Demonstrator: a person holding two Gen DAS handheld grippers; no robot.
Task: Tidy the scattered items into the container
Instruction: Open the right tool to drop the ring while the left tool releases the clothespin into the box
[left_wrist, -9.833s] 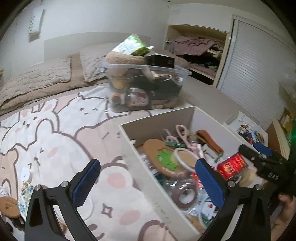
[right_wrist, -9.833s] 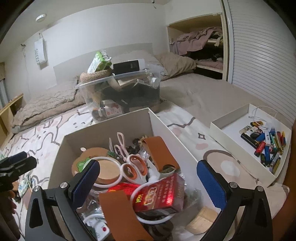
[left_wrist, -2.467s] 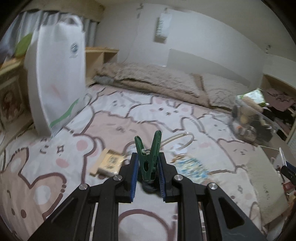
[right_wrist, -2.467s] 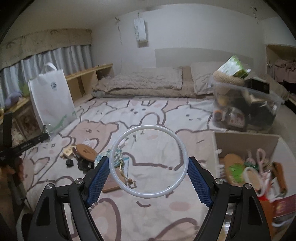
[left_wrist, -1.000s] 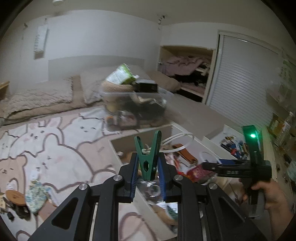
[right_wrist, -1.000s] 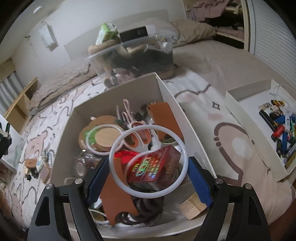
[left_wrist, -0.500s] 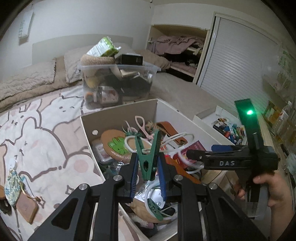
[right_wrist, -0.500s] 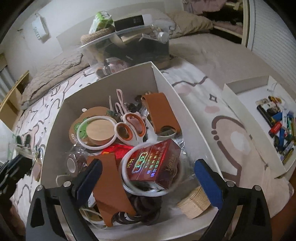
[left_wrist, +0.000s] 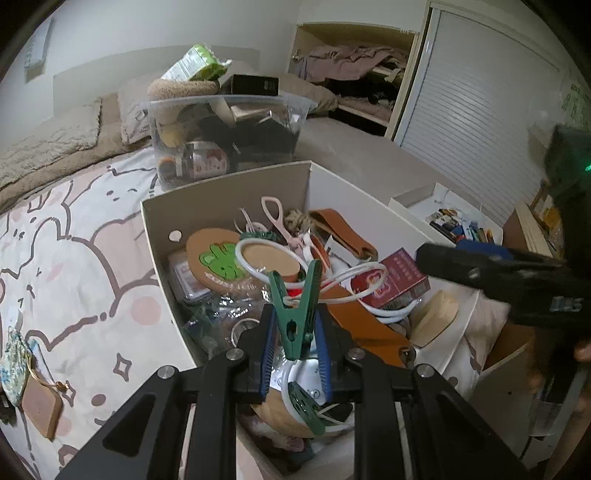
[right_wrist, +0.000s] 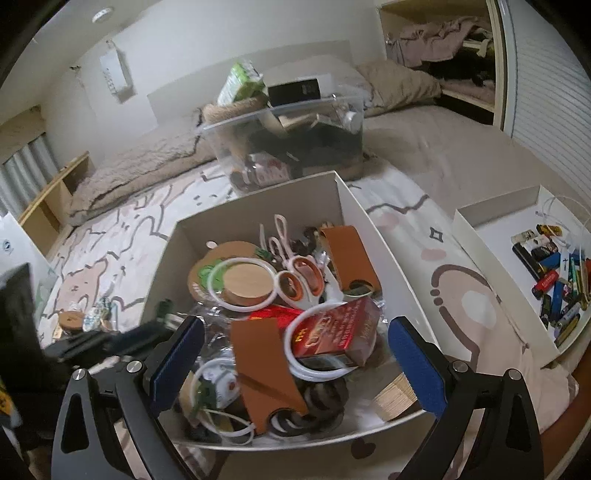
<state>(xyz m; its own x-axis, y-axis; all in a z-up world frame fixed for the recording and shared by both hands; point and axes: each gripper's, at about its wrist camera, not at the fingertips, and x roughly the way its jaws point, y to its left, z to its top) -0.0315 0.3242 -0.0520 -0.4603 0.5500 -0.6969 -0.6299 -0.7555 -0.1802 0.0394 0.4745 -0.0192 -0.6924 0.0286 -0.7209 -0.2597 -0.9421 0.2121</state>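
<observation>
I grip the green clothespin (left_wrist: 297, 314) in my left gripper (left_wrist: 295, 354) above the white box (left_wrist: 225, 184), ready to drop it in; my right gripper (right_wrist: 295, 365) fingers gape empty over the white ring (right_wrist: 314, 343) lying inside.

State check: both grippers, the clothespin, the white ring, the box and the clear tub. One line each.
left gripper: shut on the green clothespin, above the box
green clothespin: clamped upright between the jaws
right gripper: jaws wide open, empty
white ring: lying in the box around the red carton
box: open-topped, piled full
clear tub: lidless, overfilled
</observation>
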